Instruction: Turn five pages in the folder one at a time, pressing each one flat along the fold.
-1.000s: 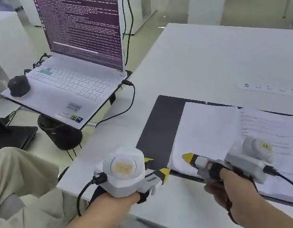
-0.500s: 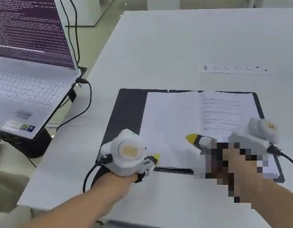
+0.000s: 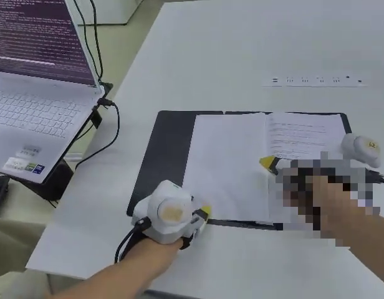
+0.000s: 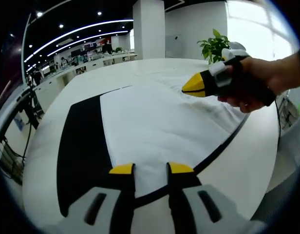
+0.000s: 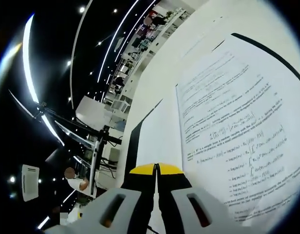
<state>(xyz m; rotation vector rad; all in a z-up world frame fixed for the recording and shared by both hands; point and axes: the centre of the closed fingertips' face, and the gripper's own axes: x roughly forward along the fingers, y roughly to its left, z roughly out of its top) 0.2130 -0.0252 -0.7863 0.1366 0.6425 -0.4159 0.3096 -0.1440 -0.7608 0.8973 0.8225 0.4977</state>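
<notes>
The folder (image 3: pixel 161 156) lies open on the white table, black cover on the left. A blank white page (image 3: pixel 226 162) lies flat beside a printed page (image 3: pixel 304 134). My right gripper (image 3: pixel 268 163) is shut, its yellow tip low over the pages near the fold; in the right gripper view its jaws (image 5: pixel 156 168) meet above the printed page (image 5: pixel 228 126). My left gripper (image 3: pixel 203 215) sits at the folder's near edge. Its jaws (image 4: pixel 151 169) stand a little apart with nothing between them, pointing across the blank page (image 4: pixel 150 122). The right gripper (image 4: pixel 194 85) also enters the left gripper view.
An open laptop (image 3: pixel 30 93) stands on a stand off the table's left side, with cables (image 3: pixel 111 124) trailing by the table edge. A white power strip (image 3: pixel 316 80) lies beyond the folder. Bare table (image 3: pixel 242 50) stretches behind it.
The head camera has swung right and down over the folder. My right gripper has moved from the folder's near edge further onto the pages; my left gripper has come up to the near edge.
</notes>
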